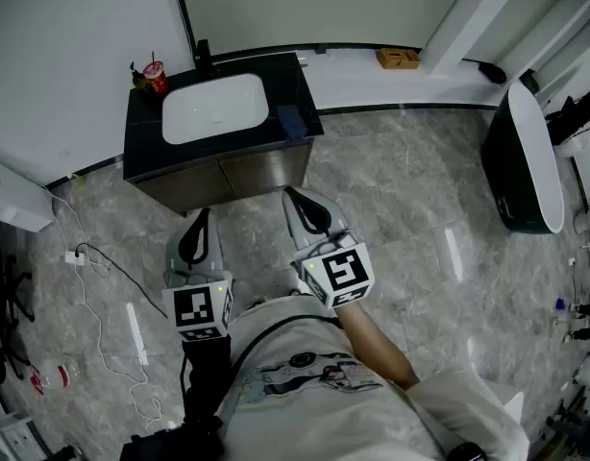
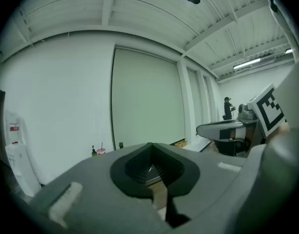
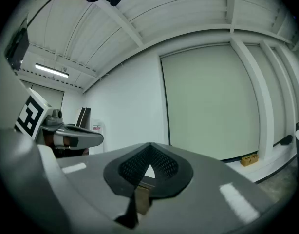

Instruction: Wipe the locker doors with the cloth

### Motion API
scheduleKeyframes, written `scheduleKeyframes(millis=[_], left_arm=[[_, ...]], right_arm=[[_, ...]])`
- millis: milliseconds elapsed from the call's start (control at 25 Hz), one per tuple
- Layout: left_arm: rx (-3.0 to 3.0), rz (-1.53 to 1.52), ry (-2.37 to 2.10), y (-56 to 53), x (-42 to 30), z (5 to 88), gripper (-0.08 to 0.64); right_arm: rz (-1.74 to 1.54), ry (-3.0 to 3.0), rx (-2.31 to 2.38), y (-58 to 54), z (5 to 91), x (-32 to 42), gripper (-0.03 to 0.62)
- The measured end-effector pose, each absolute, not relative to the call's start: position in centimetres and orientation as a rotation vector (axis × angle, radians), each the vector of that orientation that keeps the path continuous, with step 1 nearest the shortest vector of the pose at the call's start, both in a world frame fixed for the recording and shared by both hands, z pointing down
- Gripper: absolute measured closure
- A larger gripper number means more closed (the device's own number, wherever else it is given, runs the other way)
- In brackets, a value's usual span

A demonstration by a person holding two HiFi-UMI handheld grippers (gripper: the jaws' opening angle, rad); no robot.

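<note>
A black vanity cabinet [image 1: 141, 157] with a white basin [image 1: 215, 108] stands ahead of me, its two brown doors [image 1: 228, 174] facing me. A dark blue folded thing [image 1: 292, 121], maybe the cloth, lies on the counter's right edge. My left gripper [image 1: 201, 215] is held level in front of the left door, its jaws together with nothing between them [image 2: 150, 149]. My right gripper [image 1: 293, 193] points at the cabinet's right lower corner, also shut and empty [image 3: 152, 148]. Neither one touches the cabinet.
A red cup [image 1: 156, 75] with a straw, a green bottle [image 1: 136, 77] and a black tap [image 1: 203, 56] stand on the counter's back. A white cable with a socket strip [image 1: 76, 256] lies on the floor at left. A black and white unit [image 1: 524, 161] stands at right, a yellow box [image 1: 398, 58] by the far wall.
</note>
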State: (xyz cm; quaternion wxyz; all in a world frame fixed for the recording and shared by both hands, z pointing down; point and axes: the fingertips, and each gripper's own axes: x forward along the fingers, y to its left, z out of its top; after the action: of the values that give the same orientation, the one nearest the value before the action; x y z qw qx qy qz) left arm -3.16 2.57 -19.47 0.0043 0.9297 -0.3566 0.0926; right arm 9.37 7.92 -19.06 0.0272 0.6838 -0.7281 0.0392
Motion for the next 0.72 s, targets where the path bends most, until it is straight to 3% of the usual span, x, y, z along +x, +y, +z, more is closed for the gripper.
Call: scheduleKeyframes(millis=[720], left_arm=[[2.911, 0.302, -1.08, 2.17, -3.26, -19.04, 0.558]], right_arm=[[0.191, -2.233, 2.136, 7.91, -18.23, 9.22, 0.591]])
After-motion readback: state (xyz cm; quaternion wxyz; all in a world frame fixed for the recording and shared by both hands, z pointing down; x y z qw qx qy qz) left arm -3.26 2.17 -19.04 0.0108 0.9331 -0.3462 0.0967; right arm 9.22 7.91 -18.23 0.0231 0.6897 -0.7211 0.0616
